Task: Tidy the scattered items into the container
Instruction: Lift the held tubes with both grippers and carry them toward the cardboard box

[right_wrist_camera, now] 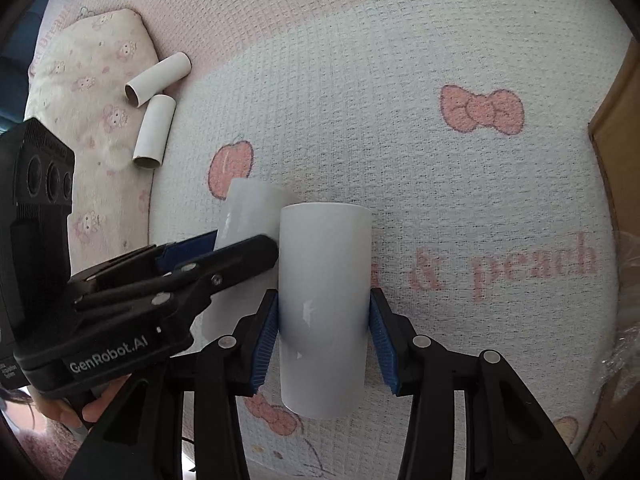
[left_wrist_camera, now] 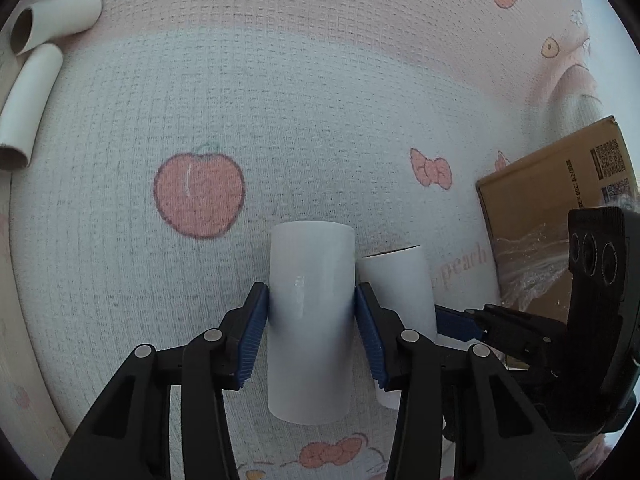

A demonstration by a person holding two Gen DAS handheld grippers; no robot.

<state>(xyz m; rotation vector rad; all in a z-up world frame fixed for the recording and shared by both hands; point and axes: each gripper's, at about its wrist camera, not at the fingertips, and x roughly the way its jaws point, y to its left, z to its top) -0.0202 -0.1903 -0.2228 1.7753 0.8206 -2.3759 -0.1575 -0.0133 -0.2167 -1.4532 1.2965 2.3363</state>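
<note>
My left gripper [left_wrist_camera: 311, 312] is shut on a white tube [left_wrist_camera: 310, 320], its blue pads pressed on both sides. My right gripper [right_wrist_camera: 323, 320] is shut on a second white tube [right_wrist_camera: 324, 312]. The two held tubes are side by side above a peach-print blanket [left_wrist_camera: 280, 100]. In the left wrist view the right tube [left_wrist_camera: 400, 292] shows just right of mine, with the right gripper body [left_wrist_camera: 592, 300] beyond it. In the right wrist view the left gripper body [right_wrist_camera: 120, 300] and its tube [right_wrist_camera: 248, 216] show at left. A cardboard box [left_wrist_camera: 552, 200] stands at the right, also at the edge of the right wrist view [right_wrist_camera: 616, 200].
Two more white tubes [right_wrist_camera: 158, 78] [right_wrist_camera: 154, 132] lie far left beside a printed pillow [right_wrist_camera: 88, 80]; they also show in the left wrist view [left_wrist_camera: 56, 20] [left_wrist_camera: 28, 96]. Crinkled clear plastic [left_wrist_camera: 532, 268] covers part of the box.
</note>
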